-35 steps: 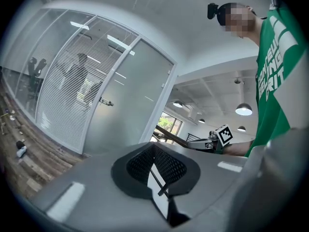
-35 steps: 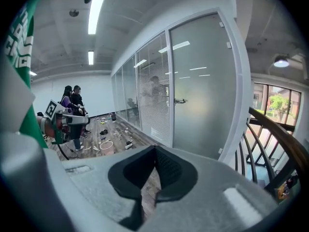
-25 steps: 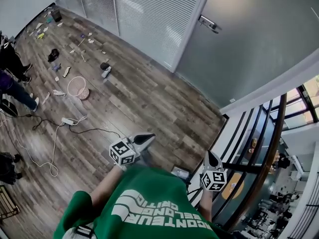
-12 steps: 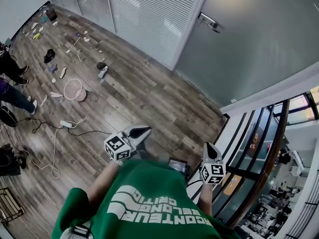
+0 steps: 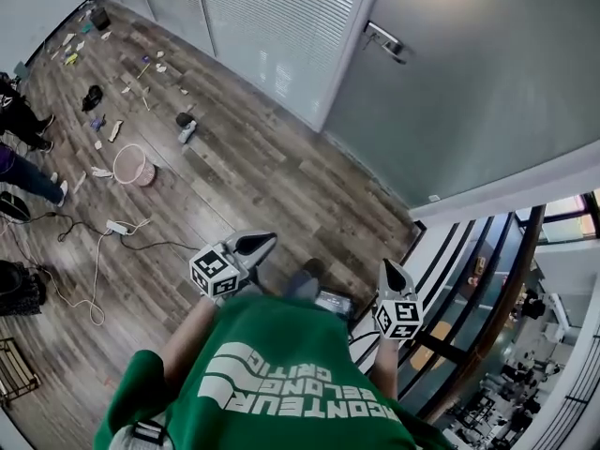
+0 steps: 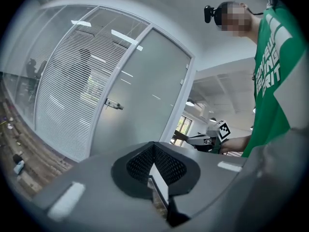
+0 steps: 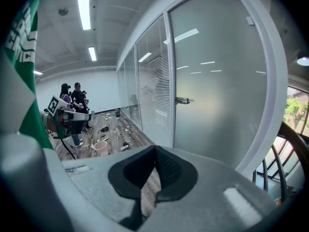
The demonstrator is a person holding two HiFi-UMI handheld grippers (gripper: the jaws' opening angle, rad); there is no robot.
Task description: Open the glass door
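1. Underfoot, a floor (image 5: 272,181) of grey-brown wood planks is laid. It is closed off along its far edge by a partition of white slatted blinds (image 5: 272,22).
2. At the floor's far right edge the frosted glass door (image 5: 487,82) is seen shut in its pale frame, just beside the blinds. It stands well apart from both grippers.
3. One metal lever handle (image 5: 386,42) is fitted near the door's left side.
4. Along the floor's right edge one dark curved railing (image 5: 514,289) is set, and a lower level is seen beyond it.
5. Towards the floor's far left corner small litter is scattered, too small to be told apart.
6. Nearer the left edge, one pink basket (image 5: 131,165) and one white power strip (image 5: 117,226) with a trailing cable are counted.
7. Two bystanders (image 7: 72,95) are made out at the left edge in the right gripper view.
8. Two grippers, each bearing one marker cube, are held over the floor's near edge by one person in a green shirt (image 5: 281,382).
9. On the left gripper (image 5: 270,238) the fingers are closed together with nothing between them.
10. On the right gripper (image 5: 390,266) the fingers are likewise pressed together and nothing is held.
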